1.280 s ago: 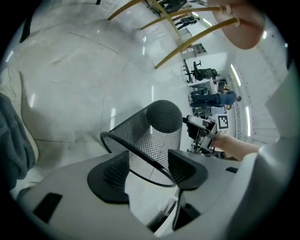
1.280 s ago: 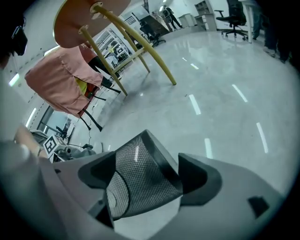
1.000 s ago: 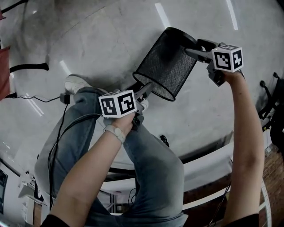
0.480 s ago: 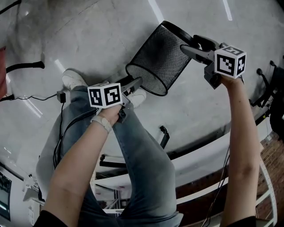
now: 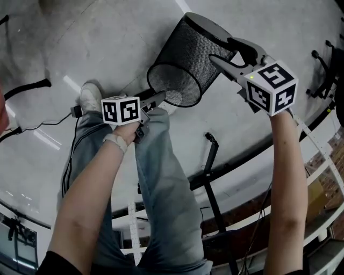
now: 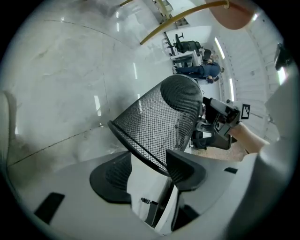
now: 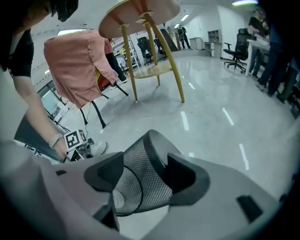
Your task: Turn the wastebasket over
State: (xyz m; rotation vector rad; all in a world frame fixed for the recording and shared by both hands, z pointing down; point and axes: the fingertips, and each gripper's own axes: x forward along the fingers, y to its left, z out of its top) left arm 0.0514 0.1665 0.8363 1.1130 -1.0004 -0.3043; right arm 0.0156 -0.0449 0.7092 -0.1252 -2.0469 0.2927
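Note:
The black mesh wastebasket (image 5: pixel 183 59) hangs tilted above the floor, open mouth toward the person's knee and solid base up and away. My right gripper (image 5: pixel 223 51) straddles the base end. Its jaws have just been closing, and in the right gripper view both pads press the wastebasket (image 7: pixel 140 183) between them. My left gripper (image 5: pixel 156 102) is at the lower rim. In the left gripper view the rim of the wastebasket (image 6: pixel 159 122) crosses the wide gap between the jaws of the left gripper (image 6: pixel 147 164), close to the right pad. The right gripper (image 6: pixel 220 124) shows behind the basket.
The person's jeans leg and white shoe (image 5: pixel 91 96) are directly under the basket. A cable (image 5: pixel 32 86) lies on the floor at left. A curved white desk edge (image 5: pixel 242 182) runs below. A wooden table (image 7: pixel 140 14) and a pink-draped chair (image 7: pixel 77 61) stand beyond.
The right gripper has risen with the basket's base and its jaws have narrowed onto it. The basket has tipped steeper. The left gripper has shifted left along the rim.

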